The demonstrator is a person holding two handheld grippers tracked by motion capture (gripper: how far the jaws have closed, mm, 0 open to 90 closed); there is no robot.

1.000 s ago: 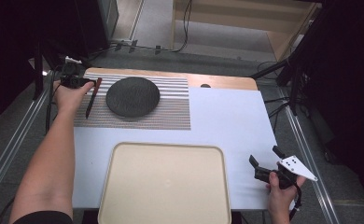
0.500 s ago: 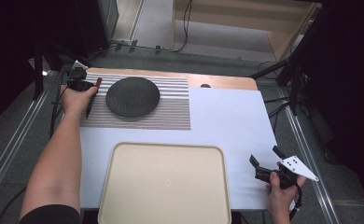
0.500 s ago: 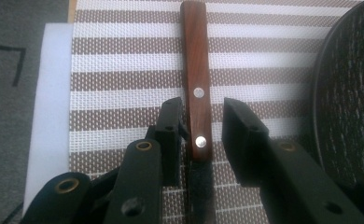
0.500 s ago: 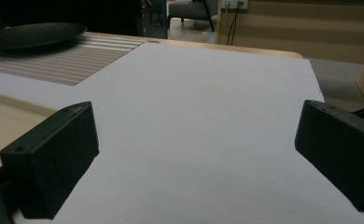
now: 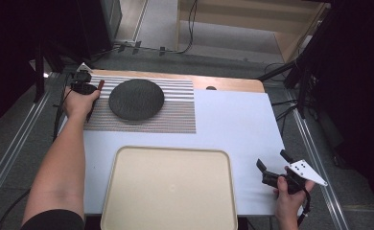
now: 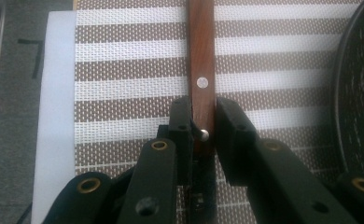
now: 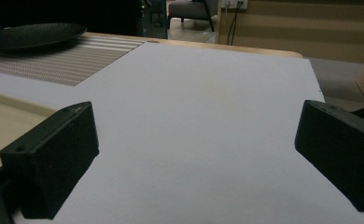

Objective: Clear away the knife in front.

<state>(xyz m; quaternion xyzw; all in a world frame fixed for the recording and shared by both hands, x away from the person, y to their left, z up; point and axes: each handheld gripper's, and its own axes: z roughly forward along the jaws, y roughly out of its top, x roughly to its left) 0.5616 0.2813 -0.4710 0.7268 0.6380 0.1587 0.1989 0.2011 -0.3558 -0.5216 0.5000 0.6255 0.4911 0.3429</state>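
Observation:
A utensil with a reddish-brown wooden handle [image 6: 202, 56] with metal rivets lies along the left part of the striped placemat [image 6: 124, 70]. My left gripper [image 6: 202, 112] is shut on the near end of that handle, one jaw on each side. In the high view the left gripper [image 5: 82, 87] sits at the mat's far left corner, and the utensil [image 5: 93, 99] runs toward the person with its dark end nearest. Whether the utensil is off the mat I cannot tell. My right gripper [image 5: 271, 160] is open, with nothing in it, low over the white table [image 5: 233, 124] near the front right corner.
A round black plate [image 5: 136, 98] rests on the placemat [image 5: 175, 112] just right of the utensil. A large beige tray [image 5: 170, 189] lies at the front middle. In the right gripper view the plate [image 7: 31, 33] shows far off to the left, with bare white table [image 7: 203, 107] ahead.
The left hand has edged a little right and toward the far edge, at the utensil's handle. The right gripper has stayed in place.

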